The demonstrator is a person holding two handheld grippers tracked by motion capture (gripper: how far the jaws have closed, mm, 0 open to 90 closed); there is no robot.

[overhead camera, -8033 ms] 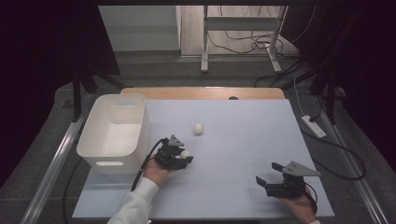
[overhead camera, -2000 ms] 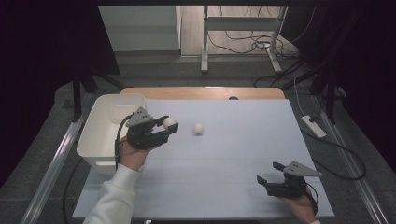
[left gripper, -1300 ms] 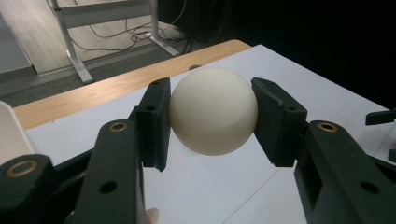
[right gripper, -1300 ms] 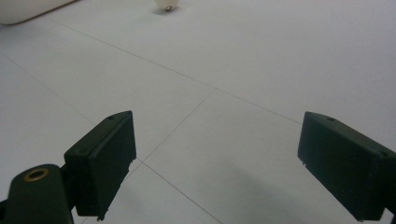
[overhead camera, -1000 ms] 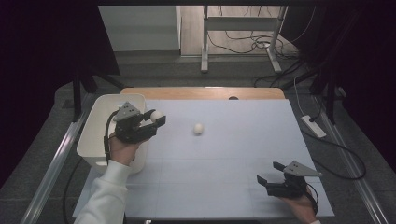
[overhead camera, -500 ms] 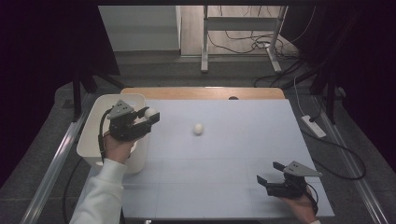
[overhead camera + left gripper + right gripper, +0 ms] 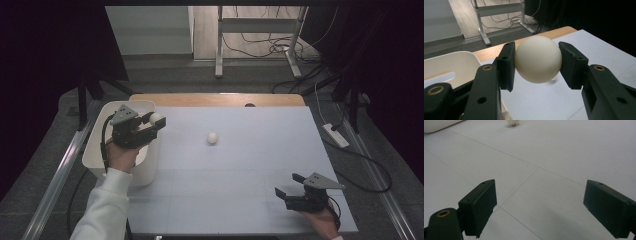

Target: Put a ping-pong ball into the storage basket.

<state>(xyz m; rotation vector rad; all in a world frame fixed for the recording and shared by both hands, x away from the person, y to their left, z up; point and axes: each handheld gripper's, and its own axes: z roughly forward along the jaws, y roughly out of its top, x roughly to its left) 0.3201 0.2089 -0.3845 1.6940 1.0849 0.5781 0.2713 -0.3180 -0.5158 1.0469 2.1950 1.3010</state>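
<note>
My left gripper [image 7: 156, 121] is shut on a cream-white ball [image 7: 156, 118] and holds it above the right rim of the white bin [image 7: 97, 150] at the table's left. In the left gripper view the ball [image 7: 538, 59] sits squeezed between both black pads. A second cream ball [image 7: 212, 137] lies on the white table near its middle; the right gripper view shows it far off at the top edge [image 7: 513, 122]. My right gripper [image 7: 287, 186] rests near the table's front right corner, open, with nothing between its fingers [image 7: 540, 207].
The white table top [image 7: 240, 175] has a wooden strip [image 7: 215, 100] along its far edge. Beyond it stand a metal desk frame [image 7: 255, 40] and loose floor cables. A power strip [image 7: 335, 135] lies on the floor to the right. Metal rails run along both sides.
My left gripper has carried the ball left, from over the table to above the bin's right rim. The right gripper and the ball on the table have stayed put.
</note>
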